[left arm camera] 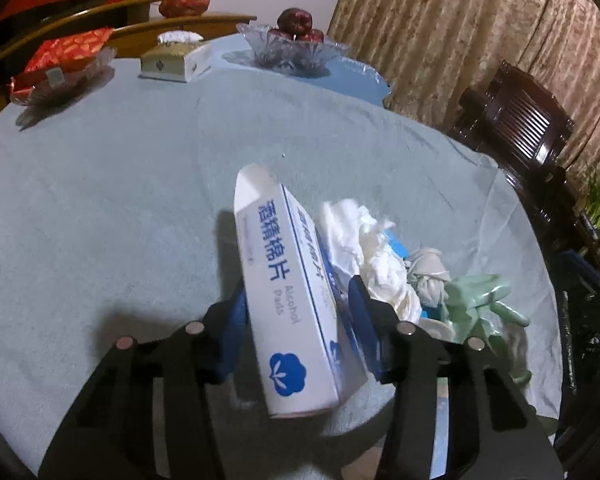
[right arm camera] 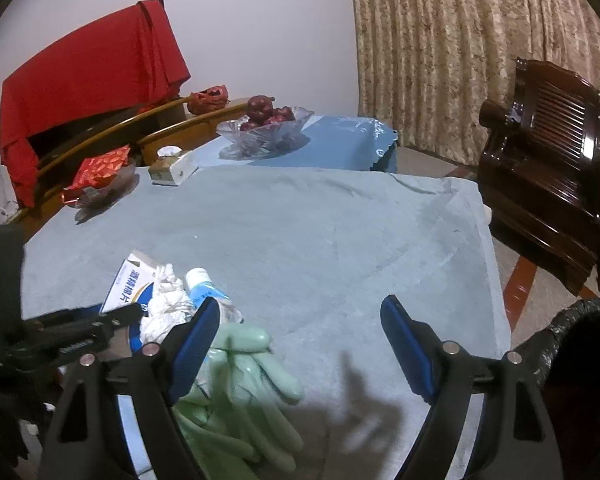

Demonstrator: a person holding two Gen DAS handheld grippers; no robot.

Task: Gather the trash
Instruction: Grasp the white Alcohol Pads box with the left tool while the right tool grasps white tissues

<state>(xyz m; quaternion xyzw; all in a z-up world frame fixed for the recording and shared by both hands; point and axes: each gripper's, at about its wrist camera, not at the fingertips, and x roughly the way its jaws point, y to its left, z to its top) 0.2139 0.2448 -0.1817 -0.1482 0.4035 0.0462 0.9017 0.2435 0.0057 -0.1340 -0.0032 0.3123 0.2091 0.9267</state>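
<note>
Left hand-held gripper (left arm camera: 300,320) clamps alcohol pads box (left arm camera: 284,280), long axis pointing away; right hand-held gripper (right arm camera: 300,320) gapes empty.

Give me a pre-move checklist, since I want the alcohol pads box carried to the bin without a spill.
1. Left gripper shut on the alcohol pads box: ok, a blue finger presses each side.
2. Box level: not ok, it sits tilted between the fingers.
3. Box end flap closed: cannot tell.
4. Right gripper free: ok, open and holding nothing.
5. Trash bin within view: ok, its black-lined rim shows at the right edge, beyond the table.
6. Remaining trash accounted for: ok, crumpled tissue and green gloves lie on the table cloth.
</note>
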